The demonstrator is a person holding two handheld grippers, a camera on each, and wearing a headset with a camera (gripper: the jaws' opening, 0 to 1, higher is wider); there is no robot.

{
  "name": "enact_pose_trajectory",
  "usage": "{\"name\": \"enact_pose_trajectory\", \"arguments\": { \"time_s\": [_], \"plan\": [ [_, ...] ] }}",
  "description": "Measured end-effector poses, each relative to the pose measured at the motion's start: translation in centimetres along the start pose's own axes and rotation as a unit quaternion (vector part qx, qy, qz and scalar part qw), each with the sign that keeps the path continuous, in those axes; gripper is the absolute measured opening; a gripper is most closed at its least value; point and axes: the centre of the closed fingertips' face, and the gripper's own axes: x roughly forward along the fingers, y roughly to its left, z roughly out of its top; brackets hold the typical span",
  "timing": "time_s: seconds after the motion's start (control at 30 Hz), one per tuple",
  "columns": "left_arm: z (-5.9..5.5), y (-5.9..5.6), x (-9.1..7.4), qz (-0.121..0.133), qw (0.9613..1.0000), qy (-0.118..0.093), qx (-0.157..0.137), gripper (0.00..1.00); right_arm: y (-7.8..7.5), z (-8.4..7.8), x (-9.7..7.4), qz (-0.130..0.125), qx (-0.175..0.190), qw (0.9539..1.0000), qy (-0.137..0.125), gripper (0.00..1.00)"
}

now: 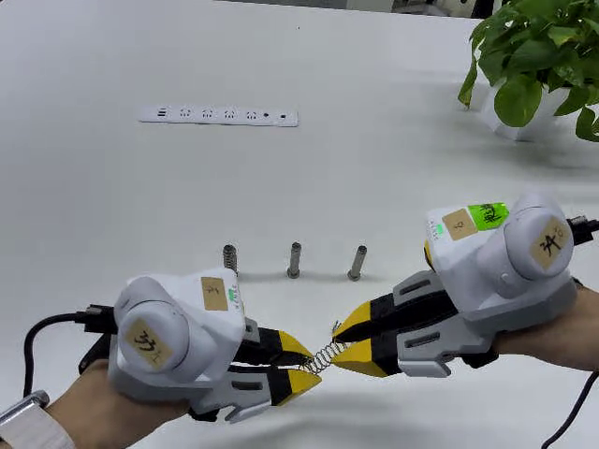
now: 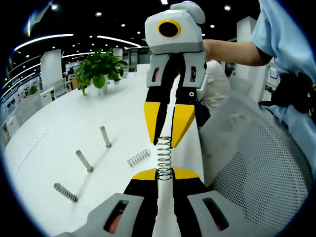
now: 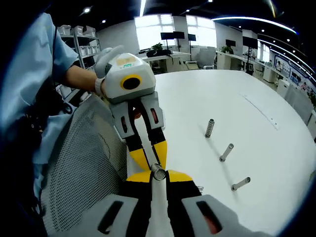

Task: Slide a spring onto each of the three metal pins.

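Note:
Three metal pins stand in a row on the white table: the left pin wears a spring, the middle pin and the right pin are bare. In front of them a short spring is stretched between my grippers. My left gripper is shut on one end and my right gripper is shut on the other. The left gripper view has the held spring rising from my own jaws to the right gripper. Another loose spring lies on the table beside the pins.
A white power strip lies at the back of the table. A potted plant stands at the far right. A mesh chair sits just past the table's near edge.

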Motion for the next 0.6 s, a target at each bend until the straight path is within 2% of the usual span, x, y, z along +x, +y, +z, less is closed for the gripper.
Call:
{"name": "enact_pose_trajectory", "arguments": {
  "time_s": [0.4, 0.6],
  "plan": [
    [0.61, 0.01, 0.14, -0.001, 1.0, -0.007, -0.002, 0.09, 0.0, 0.43, -0.22, -0.005, -0.026, 0.9996, 0.012, 0.12],
    [0.8, -0.01, 0.25, -0.002, 1.0, -0.007, -0.003, 0.09, -0.02, 0.52, -0.31, -0.005, -0.048, 0.9984, 0.028, 0.12]
  ]
}}
